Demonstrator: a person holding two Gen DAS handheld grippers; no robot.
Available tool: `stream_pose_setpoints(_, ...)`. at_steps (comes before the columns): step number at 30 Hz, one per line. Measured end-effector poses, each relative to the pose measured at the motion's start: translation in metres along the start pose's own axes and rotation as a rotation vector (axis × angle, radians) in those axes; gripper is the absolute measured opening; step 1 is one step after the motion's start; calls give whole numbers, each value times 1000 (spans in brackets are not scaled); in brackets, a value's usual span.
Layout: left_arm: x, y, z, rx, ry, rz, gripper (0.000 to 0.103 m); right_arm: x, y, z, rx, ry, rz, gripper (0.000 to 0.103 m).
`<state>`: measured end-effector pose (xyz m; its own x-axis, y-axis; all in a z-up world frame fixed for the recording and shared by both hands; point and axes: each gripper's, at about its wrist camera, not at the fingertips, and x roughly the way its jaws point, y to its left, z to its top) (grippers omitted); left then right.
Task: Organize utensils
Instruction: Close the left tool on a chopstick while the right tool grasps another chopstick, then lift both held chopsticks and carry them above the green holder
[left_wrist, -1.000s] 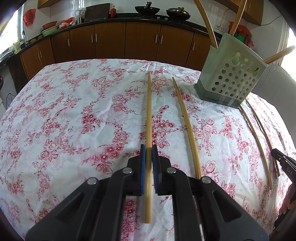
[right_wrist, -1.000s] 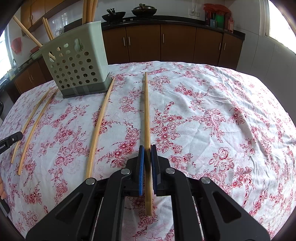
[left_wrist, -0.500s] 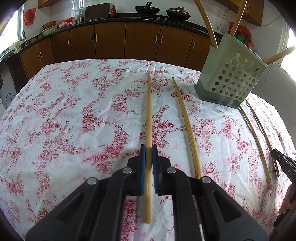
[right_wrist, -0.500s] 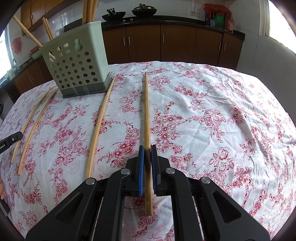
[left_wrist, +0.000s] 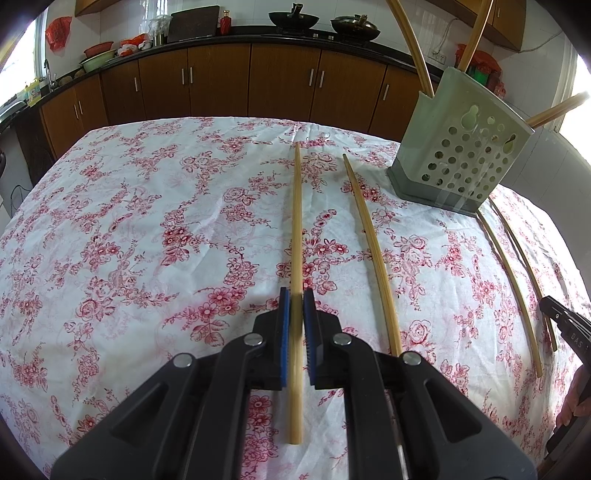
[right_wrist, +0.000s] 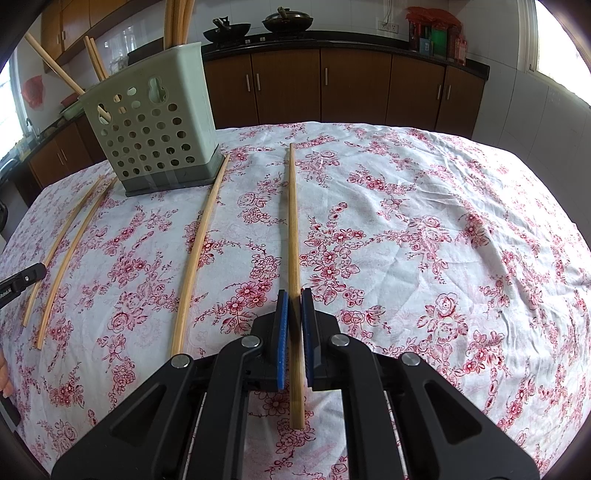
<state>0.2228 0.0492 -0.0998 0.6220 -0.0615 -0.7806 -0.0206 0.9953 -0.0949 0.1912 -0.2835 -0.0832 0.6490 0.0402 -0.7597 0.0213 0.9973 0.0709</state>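
My left gripper (left_wrist: 296, 295) is shut on a long bamboo chopstick (left_wrist: 296, 221) that lies along the flowered tablecloth (left_wrist: 147, 229). My right gripper (right_wrist: 295, 297) is shut on another bamboo chopstick (right_wrist: 292, 214) the same way. A pale green perforated utensil holder (left_wrist: 463, 147) stands at the far right in the left wrist view and at the far left in the right wrist view (right_wrist: 155, 125), with several chopsticks standing in it. A loose chopstick (left_wrist: 373, 251) lies between the two gripped ones; it also shows in the right wrist view (right_wrist: 201, 243).
Two thin chopsticks (left_wrist: 513, 273) lie side by side past the holder, seen also in the right wrist view (right_wrist: 66, 247). The other gripper's tip (left_wrist: 561, 321) shows at the right edge. Brown kitchen cabinets (left_wrist: 258, 81) with woks on the counter stand behind the table.
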Motion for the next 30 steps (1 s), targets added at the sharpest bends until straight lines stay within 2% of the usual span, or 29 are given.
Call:
stream_pose_setpoints(3,-6,-5,-5,50,10,26,11,-2,-2,-2,10,1,11,8)
stream_pose_setpoints(9,-9,-14,-12,84,4,60,9,-4,-5,-3,28,-1,28,8)
stream_pose_setpoints(13,-15,-15,-11,113,-2,73,8,-19,-6,0,28,-60,8,8)
stream_pose_setpoints(15,-26,-14,-7,118,-33,69,8,-37,-7,7,28,-123,8,8)
stream_pose_setpoints(23,-102,-21,38,111,-255,27,8,-100,-11,40,26,-344,0,8)
stream_pose_setpoints(30,-135,-21,78,89,-348,11,8,-120,-16,62,54,-420,24,8)
